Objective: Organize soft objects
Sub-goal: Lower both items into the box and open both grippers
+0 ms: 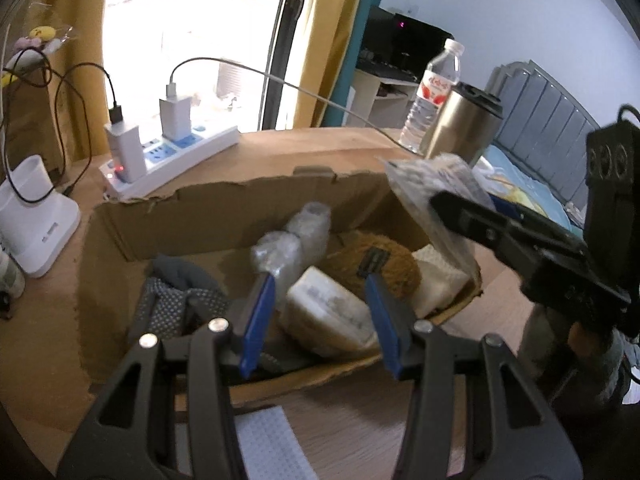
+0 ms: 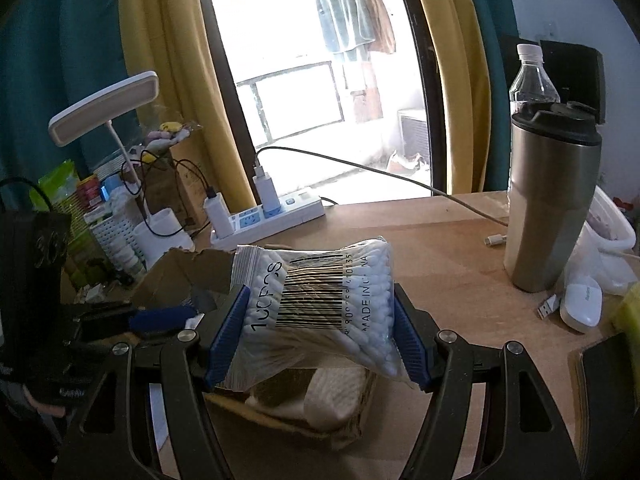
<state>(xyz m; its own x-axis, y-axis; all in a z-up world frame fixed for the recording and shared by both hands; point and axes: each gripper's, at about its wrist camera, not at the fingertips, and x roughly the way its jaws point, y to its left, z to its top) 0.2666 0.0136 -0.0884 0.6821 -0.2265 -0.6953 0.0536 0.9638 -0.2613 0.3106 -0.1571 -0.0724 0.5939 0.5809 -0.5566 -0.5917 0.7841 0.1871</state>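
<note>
An open cardboard box (image 1: 224,208) on the desk holds a grey dotted cloth (image 1: 172,300), bubble wrap (image 1: 292,240), a cream sponge (image 1: 332,312), a brown plush (image 1: 376,268) and a white pad (image 1: 440,280). My left gripper (image 1: 320,300) is open and empty, hovering over the box's near side. My right gripper (image 2: 320,328) is shut on a clear bag of cotton swabs (image 2: 320,296), held above the box's right end (image 2: 304,400); the bag also shows in the left wrist view (image 1: 436,192).
A white power strip (image 1: 176,160) with chargers and cables lies behind the box. A steel tumbler (image 2: 548,200) and a water bottle (image 2: 532,76) stand at the right. A white desk lamp (image 2: 108,108) and a basket (image 2: 112,232) stand at the left. A white mat (image 1: 268,444) lies near me.
</note>
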